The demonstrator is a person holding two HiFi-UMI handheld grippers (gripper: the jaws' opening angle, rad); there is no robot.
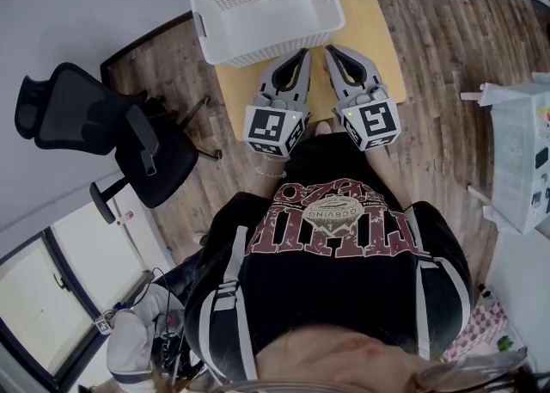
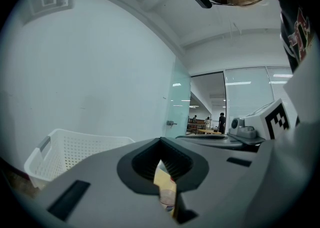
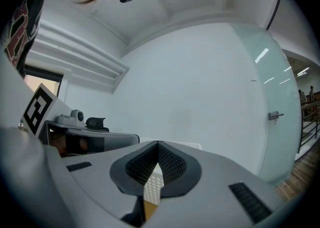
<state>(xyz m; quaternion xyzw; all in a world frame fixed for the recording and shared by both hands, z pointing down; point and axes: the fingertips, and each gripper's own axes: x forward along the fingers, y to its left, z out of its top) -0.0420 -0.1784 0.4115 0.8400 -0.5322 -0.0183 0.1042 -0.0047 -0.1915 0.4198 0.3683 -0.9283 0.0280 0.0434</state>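
**Head view.** The left gripper (image 1: 302, 55) and right gripper (image 1: 332, 51) lie side by side on the wooden table (image 1: 365, 13), tips pointing to 12 o'clock. The white basket (image 1: 258, 6) stands just beyond the tips, at 12 o'clock, and shows no contents. An office chair (image 1: 107, 125) stands at 9 o'clock.

**Left gripper view.** The jaws meet tip to tip with nothing clamped. The basket lies at 9 o'clock.

**Right gripper view.** The jaws are closed tip to tip and empty. Perforated basket wall shows through the gap below the tips.

**Assessment.** Both grippers appear to be at rest, with nothing in hand. Any reach into the basket would call for lifting over its near rim.
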